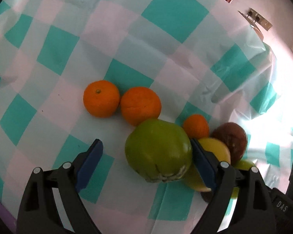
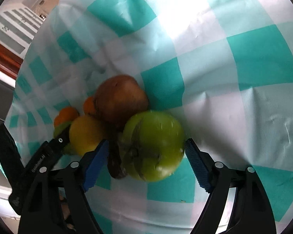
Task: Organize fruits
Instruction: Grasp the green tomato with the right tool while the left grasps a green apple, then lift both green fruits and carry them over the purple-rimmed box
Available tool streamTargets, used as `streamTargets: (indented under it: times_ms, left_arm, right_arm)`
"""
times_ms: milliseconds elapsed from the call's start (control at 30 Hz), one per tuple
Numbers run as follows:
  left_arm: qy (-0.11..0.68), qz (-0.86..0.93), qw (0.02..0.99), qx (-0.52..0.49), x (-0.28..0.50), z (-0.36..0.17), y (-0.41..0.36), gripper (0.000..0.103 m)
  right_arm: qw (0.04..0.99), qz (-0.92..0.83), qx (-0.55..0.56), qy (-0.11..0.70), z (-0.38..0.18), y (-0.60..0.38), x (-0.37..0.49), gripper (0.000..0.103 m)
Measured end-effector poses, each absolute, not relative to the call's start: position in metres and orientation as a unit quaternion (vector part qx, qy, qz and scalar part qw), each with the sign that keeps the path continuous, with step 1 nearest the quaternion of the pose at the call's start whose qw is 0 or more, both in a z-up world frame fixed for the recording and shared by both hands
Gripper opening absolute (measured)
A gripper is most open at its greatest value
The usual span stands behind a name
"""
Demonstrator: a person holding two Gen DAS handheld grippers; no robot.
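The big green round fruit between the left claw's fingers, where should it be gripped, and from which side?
Grip the big green round fruit across its widest middle, coming from the near side along the checked tablecloth. The open left claw already straddles it, and its stem end faces the camera.

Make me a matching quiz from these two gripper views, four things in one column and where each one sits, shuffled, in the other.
Things:
1. green fruit
2. brown fruit
3. yellow fruit
4. two big oranges

Places:
A. side by side, farthest from the left gripper
B. between the left gripper's open fingers
C. far right of the pile
D. just outside the left gripper's right finger, before the brown one

Pairs: 1-B, 2-C, 3-D, 4-A
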State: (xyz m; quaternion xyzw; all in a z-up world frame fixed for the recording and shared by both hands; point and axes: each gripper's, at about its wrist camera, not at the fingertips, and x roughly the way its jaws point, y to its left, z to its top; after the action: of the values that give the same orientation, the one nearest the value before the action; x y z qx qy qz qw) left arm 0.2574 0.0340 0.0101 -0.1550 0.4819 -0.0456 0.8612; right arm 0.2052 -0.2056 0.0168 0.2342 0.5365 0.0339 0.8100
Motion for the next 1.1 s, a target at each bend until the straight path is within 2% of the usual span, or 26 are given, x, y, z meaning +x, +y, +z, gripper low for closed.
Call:
streamTargets:
  times_ms: [133,200,233,267,500,667,900,1100]
  left_arm:
    - [0.474,-0.043,0.866,-0.152,0.263,0.007,0.033,0.089]
    - [0.47,-0.057,0.867,-0.155,0.261,0.006,0.031,0.08]
    - [0.468,-0.082,0.863,-0.168,0.262,0.005,0.032,0.066]
    - [0.47,-0.088,0.862,-0.172,0.26,0.005,0.032,0.064]
    - [0.477,-0.078,0.861,-0.159,0.256,0.005,0.032,0.063]
    - [0.484,-0.075,0.86,-0.143,0.223,0.014,0.032,0.063]
    - [0.489,-0.081,0.86,-0.124,0.146,0.038,0.017,0.063]
    - [0.488,-0.082,0.862,-0.107,0.049,0.055,-0.002,0.063]
  right_arm:
    - [0.812,0.034,0.217,0.541,0.017,-0.201,0.212,0.073]
    - [0.813,0.028,0.219,0.539,0.014,-0.203,0.213,0.066]
    - [0.813,0.025,0.218,0.539,0.014,-0.203,0.211,0.064]
    - [0.815,0.027,0.217,0.537,0.014,-0.204,0.21,0.064]
    - [0.823,0.037,0.207,0.528,0.017,-0.205,0.192,0.063]
    - [0.827,0.047,0.204,0.521,0.03,-0.207,0.177,0.063]
    - [0.819,0.047,0.221,0.528,0.037,-0.216,0.124,0.063]
    - [0.819,0.06,0.207,0.532,0.049,-0.234,0.053,0.063]
